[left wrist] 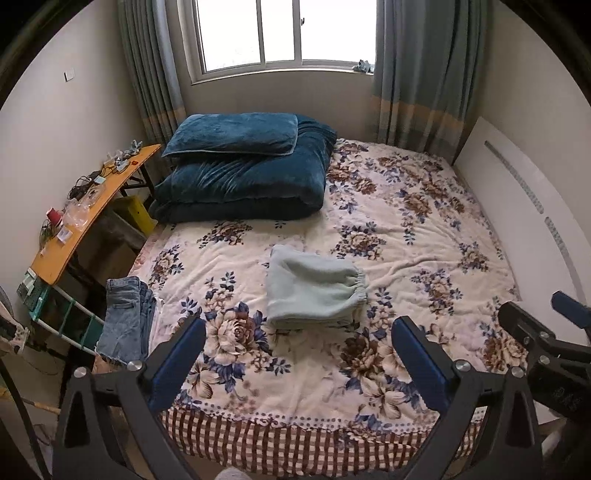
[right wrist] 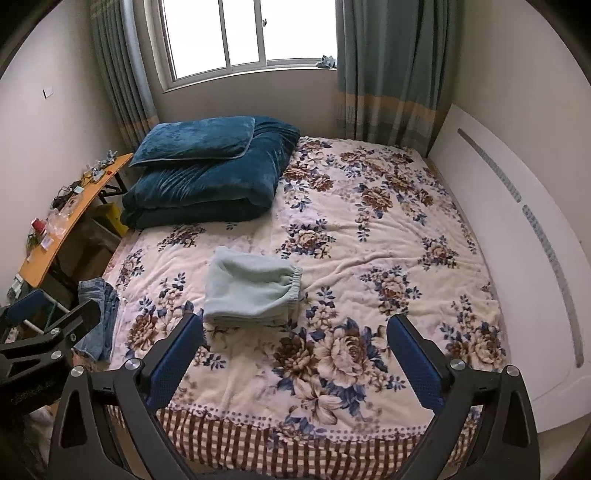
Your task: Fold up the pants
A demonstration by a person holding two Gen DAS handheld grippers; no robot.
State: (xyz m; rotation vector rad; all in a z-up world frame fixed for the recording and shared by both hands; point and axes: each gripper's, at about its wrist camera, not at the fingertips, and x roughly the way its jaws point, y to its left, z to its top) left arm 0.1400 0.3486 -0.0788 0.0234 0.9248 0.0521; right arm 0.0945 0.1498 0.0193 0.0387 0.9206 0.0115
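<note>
The pale green pants (left wrist: 314, 291) lie folded into a compact rectangular stack on the floral bedspread (left wrist: 406, 236), toward the near-left part of the bed; the elastic waistband faces right and the stacked fold edges face the near side. In the right wrist view the same pants (right wrist: 251, 288) sit just beyond the left finger of that tong. Nothing touches the stack.

The left gripper (left wrist: 299, 339) hangs above the near edge of the bed with its jaws spread wide and nothing between them; its blue pads (left wrist: 177, 365) are clear of the fabric. The right gripper (right wrist: 295, 339) is likewise wide open and empty, positioned to the right of the left one; its black frame enters the left wrist view at the right margin.

A folded pair of blue jeans (left wrist: 127, 317) lies at the near-left edge of the bed, well apart from the green stack. At the far-left corner a dark teal pillow (left wrist: 232, 134) rests on a folded teal quilt (left wrist: 251, 181). Left of the bed stands a narrow orange table (left wrist: 92, 218) bearing small clutter. A window (left wrist: 284, 33) with grey-blue curtains (left wrist: 421, 74) occupies the far wall, and a white panel (left wrist: 517, 192) leans along the right side of the bed.
</note>
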